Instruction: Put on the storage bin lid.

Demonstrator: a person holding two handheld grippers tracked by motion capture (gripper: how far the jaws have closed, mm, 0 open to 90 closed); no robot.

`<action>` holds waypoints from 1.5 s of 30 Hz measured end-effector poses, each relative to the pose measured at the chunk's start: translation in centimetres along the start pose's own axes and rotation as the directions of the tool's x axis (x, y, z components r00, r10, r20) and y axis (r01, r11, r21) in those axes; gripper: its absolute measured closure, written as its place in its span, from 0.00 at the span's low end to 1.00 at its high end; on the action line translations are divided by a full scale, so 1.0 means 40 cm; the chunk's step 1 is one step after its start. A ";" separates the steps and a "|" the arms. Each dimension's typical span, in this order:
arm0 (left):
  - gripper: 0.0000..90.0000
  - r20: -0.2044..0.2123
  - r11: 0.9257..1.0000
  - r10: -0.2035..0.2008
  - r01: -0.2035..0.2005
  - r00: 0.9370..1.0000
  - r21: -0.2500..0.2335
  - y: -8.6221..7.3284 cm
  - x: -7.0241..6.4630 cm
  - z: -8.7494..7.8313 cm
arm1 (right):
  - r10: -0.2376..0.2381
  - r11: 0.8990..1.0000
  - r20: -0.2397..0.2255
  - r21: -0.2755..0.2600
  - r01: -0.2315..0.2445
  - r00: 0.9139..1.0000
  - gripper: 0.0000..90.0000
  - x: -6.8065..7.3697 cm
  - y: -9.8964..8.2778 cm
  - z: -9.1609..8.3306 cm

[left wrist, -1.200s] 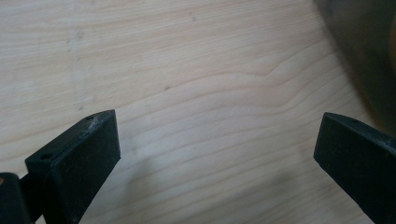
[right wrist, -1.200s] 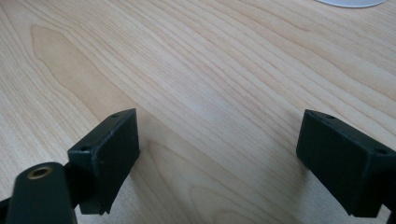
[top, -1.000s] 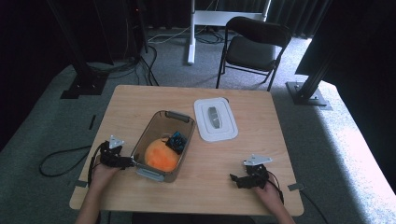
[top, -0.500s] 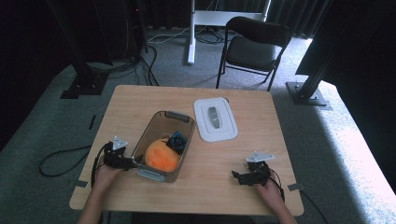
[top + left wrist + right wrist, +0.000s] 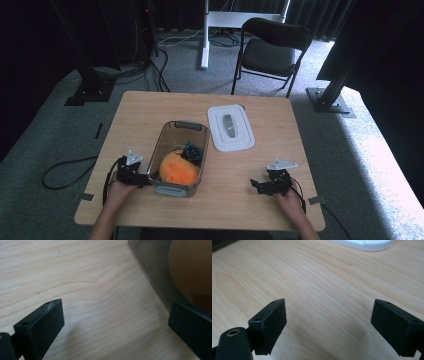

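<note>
A: High view first: the clear container [image 5: 176, 157] sits on the wooden table [image 5: 150, 107], left of centre. In it lie an orange ball [image 5: 176, 169] at the near end and a small dark blue thing [image 5: 192, 151] just beyond, touching the ball or nearly so.

B: And the white lid [image 5: 230, 128]?

A: It lies flat on the table, just to the right of the container's far end, with a grey handle on top. It is off the container.

B: Where is the left gripper [image 5: 140, 178]?

A: Low at the table, right beside the container's near left corner, held by the person's left hand [image 5: 116, 192]. In the left gripper view its jaws stand wide apart with bare wood between them; the container's wall [image 5: 152, 272] runs just beside the right-hand jaw, and the orange ball [image 5: 192, 265] shows through it. Whether that jaw touches the wall cannot be told.

B: The right gripper [image 5: 259, 186]?

A: Near the table's front right, well apart from the container, in the person's right hand [image 5: 289, 200]. In the right gripper view its jaws are also spread wide over bare wood, holding nothing, and the rim of the white lid [image 5: 364, 243] shows at the top edge.
</note>
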State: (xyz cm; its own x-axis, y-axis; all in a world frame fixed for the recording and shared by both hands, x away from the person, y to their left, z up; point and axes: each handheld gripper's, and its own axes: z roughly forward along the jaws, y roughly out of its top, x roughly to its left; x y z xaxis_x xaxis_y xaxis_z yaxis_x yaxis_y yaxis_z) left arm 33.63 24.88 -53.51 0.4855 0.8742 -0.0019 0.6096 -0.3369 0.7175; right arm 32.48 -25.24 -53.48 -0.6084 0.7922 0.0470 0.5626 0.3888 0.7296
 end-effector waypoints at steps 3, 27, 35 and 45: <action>0.01 0.006 1.000 0.008 -0.008 1.000 -0.001 0.003 -0.012 -0.001 | 0.006 1.000 0.013 -0.007 -0.006 1.000 0.14 -0.010 0.009 0.000; 0.01 -0.002 0.997 0.039 -0.039 0.999 0.059 0.011 -0.114 0.009 | 0.113 0.988 0.049 -0.115 -0.106 0.992 0.12 -0.043 0.191 0.077; 0.01 0.020 0.996 0.061 -0.062 0.998 0.064 0.016 -0.159 0.028 | 0.108 0.988 0.046 -0.112 -0.102 0.993 0.12 -0.039 0.243 0.123; 0.01 0.040 0.994 0.082 -0.085 0.996 0.074 0.022 -0.189 0.046 | 0.093 0.994 0.044 -0.066 -0.090 0.995 0.12 -0.043 0.291 0.179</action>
State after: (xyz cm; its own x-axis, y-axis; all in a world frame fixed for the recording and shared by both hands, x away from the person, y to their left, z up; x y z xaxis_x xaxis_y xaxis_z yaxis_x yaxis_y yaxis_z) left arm 31.67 17.33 -54.16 0.5589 0.8287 0.0289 0.6106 -0.4349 0.6619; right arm 44.08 -18.72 -49.96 -0.5285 0.8447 0.0843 0.5764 0.2841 0.7662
